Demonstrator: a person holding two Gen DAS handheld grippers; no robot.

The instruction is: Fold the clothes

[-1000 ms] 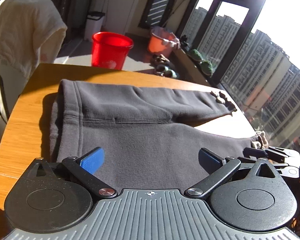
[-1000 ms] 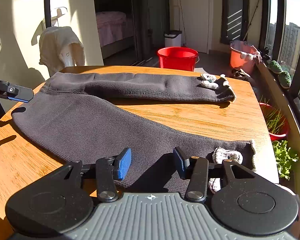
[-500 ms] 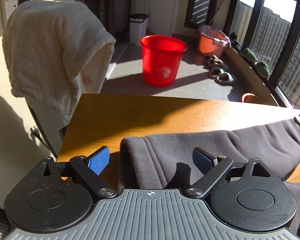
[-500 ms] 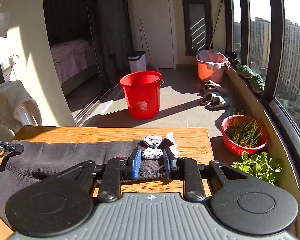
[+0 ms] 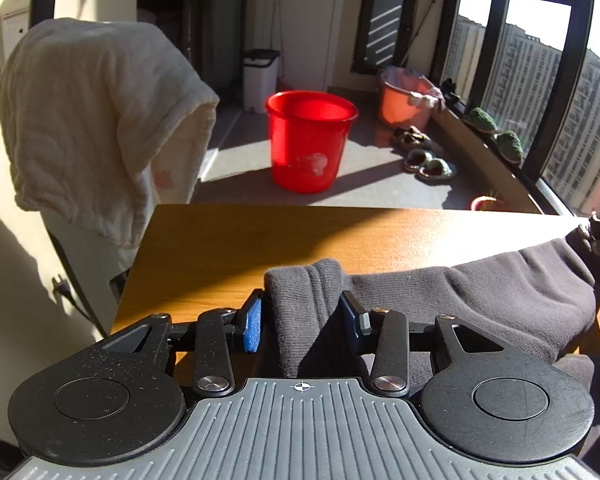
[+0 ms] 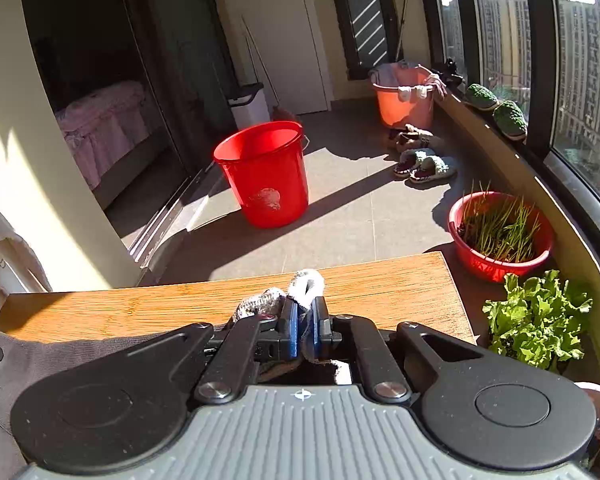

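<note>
The left hand-held gripper (image 5: 300, 320) pinches the waistband end of the grey trousers (image 5: 480, 292), which lie along the wooden bench (image 5: 260, 236). The right hand-held gripper (image 6: 305, 330) is pressed together on the cuff end, near the bench's far corner.

The dark grey knitted trousers (image 5: 480, 292) run under the left tool's grey ribbed body (image 5: 300, 428), so their near part is hidden. In the right view that tool's body (image 6: 300, 432) covers most of them, and the wooden worktop (image 6: 380, 288) is cut off below.
</note>
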